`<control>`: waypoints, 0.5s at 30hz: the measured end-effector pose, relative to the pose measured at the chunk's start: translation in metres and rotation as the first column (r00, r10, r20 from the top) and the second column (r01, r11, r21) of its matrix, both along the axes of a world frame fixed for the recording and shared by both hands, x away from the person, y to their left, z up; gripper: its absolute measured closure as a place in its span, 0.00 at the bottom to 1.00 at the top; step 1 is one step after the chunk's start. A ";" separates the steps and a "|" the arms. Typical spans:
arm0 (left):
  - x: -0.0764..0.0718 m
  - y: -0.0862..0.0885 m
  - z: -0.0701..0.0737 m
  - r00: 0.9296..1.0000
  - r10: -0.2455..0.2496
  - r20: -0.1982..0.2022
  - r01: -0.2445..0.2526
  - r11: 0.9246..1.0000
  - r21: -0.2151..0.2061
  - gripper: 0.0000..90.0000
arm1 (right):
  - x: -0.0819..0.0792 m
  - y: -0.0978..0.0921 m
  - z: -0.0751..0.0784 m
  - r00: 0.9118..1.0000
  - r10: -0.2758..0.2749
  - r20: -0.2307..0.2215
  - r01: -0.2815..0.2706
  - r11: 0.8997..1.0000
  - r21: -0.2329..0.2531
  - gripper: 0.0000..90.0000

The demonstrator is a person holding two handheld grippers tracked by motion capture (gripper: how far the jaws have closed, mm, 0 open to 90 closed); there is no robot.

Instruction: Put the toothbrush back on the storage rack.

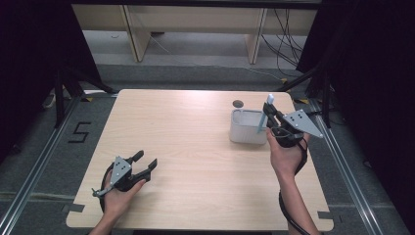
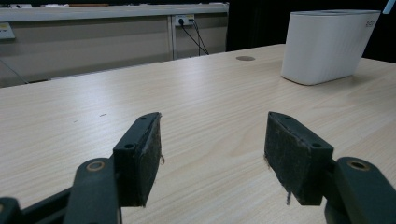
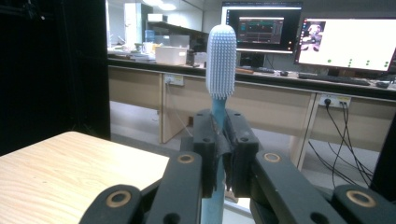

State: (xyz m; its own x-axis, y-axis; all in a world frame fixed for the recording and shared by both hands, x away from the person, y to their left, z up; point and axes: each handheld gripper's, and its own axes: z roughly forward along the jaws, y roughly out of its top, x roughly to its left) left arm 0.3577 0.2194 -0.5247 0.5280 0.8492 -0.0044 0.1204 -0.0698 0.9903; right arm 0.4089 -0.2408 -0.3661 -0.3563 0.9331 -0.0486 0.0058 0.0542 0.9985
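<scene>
We see the right hand-held gripper (image 1: 269, 119) at the far right of the surface (image 1: 195, 147), clenched on a toothbrush (image 1: 265, 115). In the right gripper view the two black jaws press together on the teal handle, and the toothbrush (image 3: 221, 65) stands upright above them, its pale bristled head clear of the pads (image 3: 205, 140). From the high view the brush rises over the right-hand rim of a white container (image 1: 246, 128), the lower end of its handle slanting down toward or into the opening; we cannot tell whether it touches the wall. The container sits on the far right part of the surface, just in front of a round cable hole (image 1: 238, 104). The right hand (image 1: 284, 152) grips the tool from behind, a grey three-cornered plate (image 1: 301, 122) on top of it.

The left hand-held gripper (image 1: 145, 165) lies near the front left of the surface, well apart from the container. It is released: in the left gripper view the jaws stand wide with bare wood between them, and the worn pads (image 2: 149, 158) hold nothing. That view looks low across the surface toward the white container (image 2: 327, 46), which stands upright at the far right. The left hand (image 1: 120, 191) rests low over the surface.

Beyond the far edge we note desk legs and cables on the floor; the right gripper view shows lit monitors (image 3: 345, 42) on a bench behind.
</scene>
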 end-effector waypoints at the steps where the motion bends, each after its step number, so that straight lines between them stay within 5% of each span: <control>1: 0.000 0.000 0.000 1.000 0.002 0.003 -0.002 1.000 0.001 0.40 | 0.001 -0.001 0.001 1.000 0.002 0.000 -0.002 1.000 0.003 0.94; 9: -0.002 0.001 0.001 1.000 0.009 -0.019 -0.009 1.000 0.010 0.40 | 0.003 -0.005 0.004 1.000 -0.014 0.004 0.014 1.000 0.004 0.94; 15: 0.000 0.000 0.000 1.000 0.000 -0.001 0.000 1.000 -0.001 0.40 | 0.006 -0.007 0.005 1.000 -0.025 0.010 0.025 1.000 0.002 0.94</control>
State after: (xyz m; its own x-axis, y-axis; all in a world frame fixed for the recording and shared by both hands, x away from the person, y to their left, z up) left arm 0.3579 0.2195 -0.5247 0.5281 0.8492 -0.0062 0.1214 -0.0683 0.9902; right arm 0.4149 -0.2478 -0.3612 -0.3327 0.9417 -0.0505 -0.0027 0.0526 0.9986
